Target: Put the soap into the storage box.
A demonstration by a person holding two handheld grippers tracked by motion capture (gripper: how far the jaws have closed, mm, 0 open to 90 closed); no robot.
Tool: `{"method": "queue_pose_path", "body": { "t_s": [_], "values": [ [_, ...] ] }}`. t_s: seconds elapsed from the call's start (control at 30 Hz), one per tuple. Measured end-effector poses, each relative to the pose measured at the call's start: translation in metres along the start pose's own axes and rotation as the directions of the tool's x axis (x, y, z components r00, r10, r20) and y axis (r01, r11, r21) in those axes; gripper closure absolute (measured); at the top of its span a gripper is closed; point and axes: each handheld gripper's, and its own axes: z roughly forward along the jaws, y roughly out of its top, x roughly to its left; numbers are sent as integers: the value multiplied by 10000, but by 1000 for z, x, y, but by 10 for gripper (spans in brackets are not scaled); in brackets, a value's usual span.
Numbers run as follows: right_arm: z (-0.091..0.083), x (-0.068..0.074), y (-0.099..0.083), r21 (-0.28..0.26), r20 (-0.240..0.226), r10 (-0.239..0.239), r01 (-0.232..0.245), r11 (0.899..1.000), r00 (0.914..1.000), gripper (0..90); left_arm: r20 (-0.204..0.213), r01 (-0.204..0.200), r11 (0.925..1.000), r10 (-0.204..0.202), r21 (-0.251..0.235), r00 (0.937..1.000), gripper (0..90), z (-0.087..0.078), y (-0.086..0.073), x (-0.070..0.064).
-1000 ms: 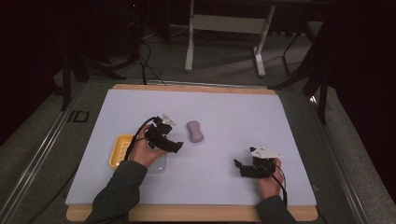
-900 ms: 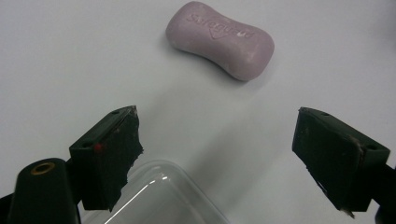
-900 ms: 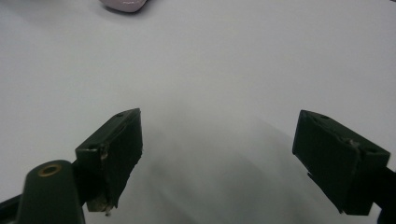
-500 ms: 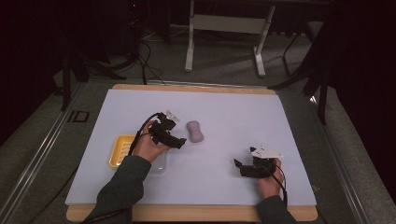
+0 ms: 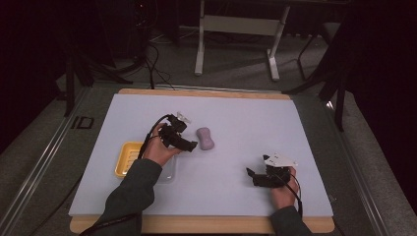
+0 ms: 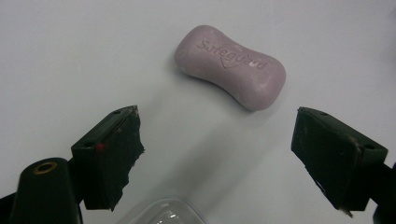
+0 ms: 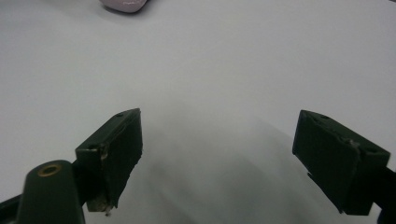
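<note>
A lilac bar of soap (image 5: 205, 138) (image 6: 230, 66) lies flat on the white mat, stamped with a brand name. My left gripper (image 5: 191, 145) (image 6: 219, 158) hovers just to its left, jaws wide open and empty, the soap a short way ahead of them. My right gripper (image 5: 252, 176) (image 7: 217, 158) rests low over the mat at the front right, jaws open with nothing between them. An edge of the soap (image 7: 125, 4) peeks in at the top of the right gripper view.
A yellow tray (image 5: 126, 157) sits at the mat's left, with a clear plastic lid (image 5: 166, 172) (image 6: 163, 212) beside it under my left forearm. The white mat (image 5: 246, 123) covers a wooden board. Stands and cables sit on the floor beyond the table.
My left gripper has moved right and slightly forward, closing in on the soap. The right gripper has stayed put.
</note>
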Motion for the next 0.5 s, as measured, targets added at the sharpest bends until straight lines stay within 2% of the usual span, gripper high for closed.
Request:
{"method": "queue_pose_path", "body": {
  "t_s": [0.27,0.5],
  "values": [
    [0,0,0,-4,-4,1,-1,10000,10000,156,254,191,9998,-192,24,9995,162,7,8,0],
    [0,0,0,22,10,-39,39,10000,10000,156,407,309,9995,-312,74,9987,166,12,15,-6]
  ]
}}
